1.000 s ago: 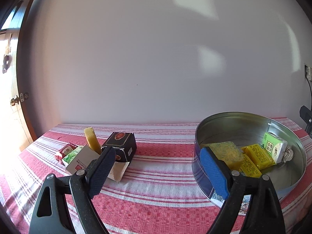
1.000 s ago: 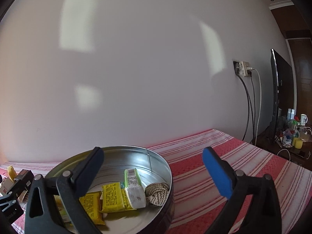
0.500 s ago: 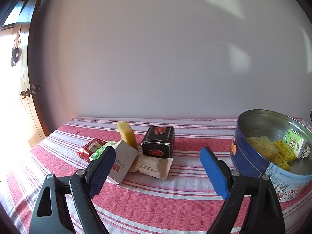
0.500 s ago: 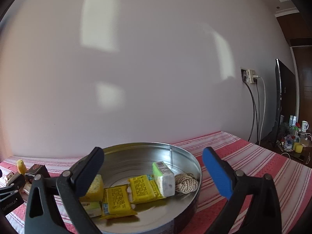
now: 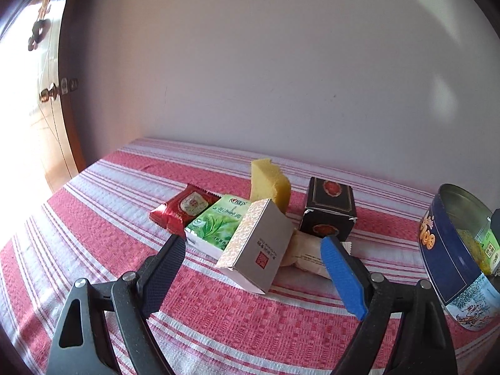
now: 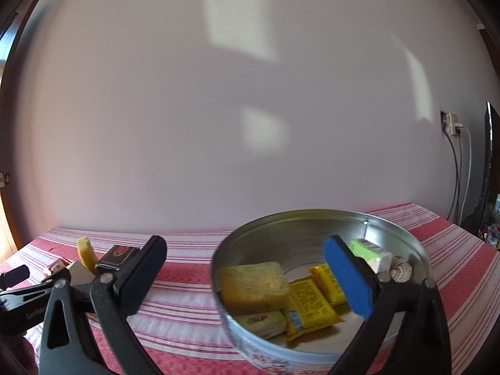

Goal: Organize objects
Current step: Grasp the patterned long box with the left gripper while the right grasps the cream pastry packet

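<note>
My left gripper is open and empty, just short of a pile on the striped cloth: a grey-white box, a green tea packet, a red sachet, a yellow sponge, a black box and a pale wrapped snack. My right gripper is open and empty above the round tin, which holds a yellow sponge, yellow packets, a green-white pack and a twine ball.
The tin also shows at the right edge of the left wrist view. A plain wall runs behind the table. A wooden door stands at the left. Cables and a screen are at the far right.
My left gripper swung left from the tin and closed in on the pile of loose packets. My right gripper shifted left, so the tin now sits under its right finger.
</note>
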The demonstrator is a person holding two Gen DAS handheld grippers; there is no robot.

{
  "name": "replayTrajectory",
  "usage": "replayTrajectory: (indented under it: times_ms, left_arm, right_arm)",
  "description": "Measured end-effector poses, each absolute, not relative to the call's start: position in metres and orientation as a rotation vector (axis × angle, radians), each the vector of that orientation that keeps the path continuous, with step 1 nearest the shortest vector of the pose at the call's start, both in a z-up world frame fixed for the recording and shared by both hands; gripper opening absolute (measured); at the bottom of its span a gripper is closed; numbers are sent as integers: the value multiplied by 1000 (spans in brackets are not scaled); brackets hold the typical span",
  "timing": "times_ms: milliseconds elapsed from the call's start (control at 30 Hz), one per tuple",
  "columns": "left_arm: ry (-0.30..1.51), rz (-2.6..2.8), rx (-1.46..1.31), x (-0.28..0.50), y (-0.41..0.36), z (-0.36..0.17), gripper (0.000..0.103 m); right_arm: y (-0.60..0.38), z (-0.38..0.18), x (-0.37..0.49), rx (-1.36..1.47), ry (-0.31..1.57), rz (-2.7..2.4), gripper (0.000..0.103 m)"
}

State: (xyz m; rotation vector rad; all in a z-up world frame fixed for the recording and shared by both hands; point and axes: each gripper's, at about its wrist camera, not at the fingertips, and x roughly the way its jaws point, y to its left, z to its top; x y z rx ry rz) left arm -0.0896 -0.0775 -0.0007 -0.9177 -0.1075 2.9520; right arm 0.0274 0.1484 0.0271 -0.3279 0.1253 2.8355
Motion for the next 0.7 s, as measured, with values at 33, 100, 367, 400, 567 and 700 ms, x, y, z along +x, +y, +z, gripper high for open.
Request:
replayTrajectory:
  times_ms: [33,100,367,400,567,700]
  left_arm:
    - [-124,2937,-953,-95,-80,-4,90]
    - [-146,2908,-1006,-105,-82,-9,87]
    - [-211,2714,-1228,-142,-83,-33,48]
    - [-232,2697,-1228,-143,-85,-34,42]
    - [-280,2670,-1212,-140,-94,-37,27]
    - [-188,2765,-1106,-123,-99,-24,27]
  right_arm:
    - [143,27,22,-346,112,2846,102]
    - [133,25,14,-378,78,2865,102]
    - [112,20,-3,-466,35,2912,102]
    - [112,20,-5,-479,39,2913,102]
    - [105,16,-14,-540,55,2922,102]
    - [97,13,-20,-592,20,2930,102]
